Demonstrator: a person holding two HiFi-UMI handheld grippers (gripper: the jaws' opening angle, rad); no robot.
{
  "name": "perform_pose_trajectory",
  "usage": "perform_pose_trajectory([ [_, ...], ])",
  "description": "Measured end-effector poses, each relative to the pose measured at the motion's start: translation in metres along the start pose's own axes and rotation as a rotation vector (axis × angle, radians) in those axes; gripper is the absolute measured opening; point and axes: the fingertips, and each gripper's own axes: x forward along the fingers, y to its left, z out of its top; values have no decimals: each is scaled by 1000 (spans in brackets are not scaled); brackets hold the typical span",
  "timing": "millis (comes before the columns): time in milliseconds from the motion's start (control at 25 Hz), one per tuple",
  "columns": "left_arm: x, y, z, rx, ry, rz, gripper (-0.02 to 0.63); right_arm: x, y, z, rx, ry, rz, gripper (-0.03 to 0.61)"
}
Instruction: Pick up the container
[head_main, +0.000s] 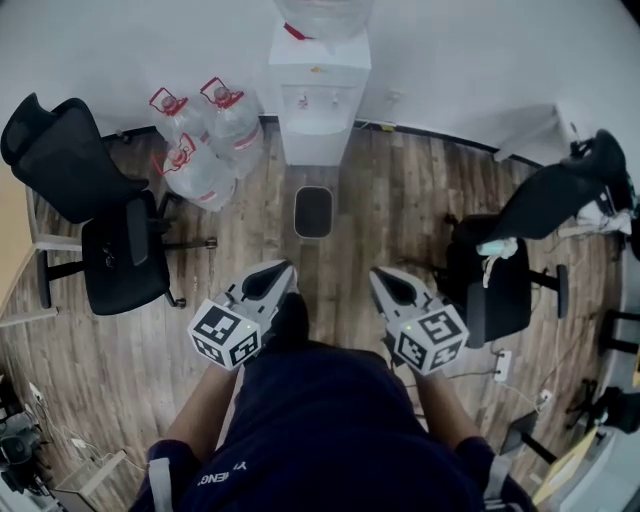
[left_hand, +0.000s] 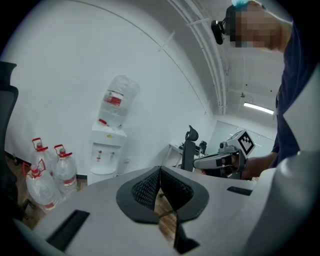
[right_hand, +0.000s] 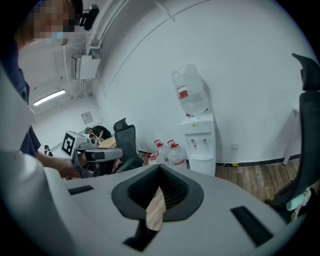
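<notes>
Now holding left gripper (head_main: 284, 271) and right gripper (head_main: 381, 276) over wooden floor (head_main: 410, 200), jaws pressed together, empty; dark container (head_main: 313, 212), perhaps a bin, before water dispenser (head_main: 318, 100).

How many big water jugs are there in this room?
4: three jugs clustered on the floor left of the dispenser, one upturned on top of it. Others may be hidden.

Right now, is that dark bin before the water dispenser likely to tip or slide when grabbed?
The dark bin stands upright on smooth wood floor, so a nudge probably slides it. Open-topped, seemingly plastic: likely light, rim may flex.
</notes>
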Motion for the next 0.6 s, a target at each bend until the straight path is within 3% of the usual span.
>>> perform_pose_trajectory([
  [320,40,107,36,-9,64,-66,26,114,-16,54,38,70,-34,15],
  [600,69,164,34,-39,119,-65,26,158,-47,59,82,134,-72,15],
])
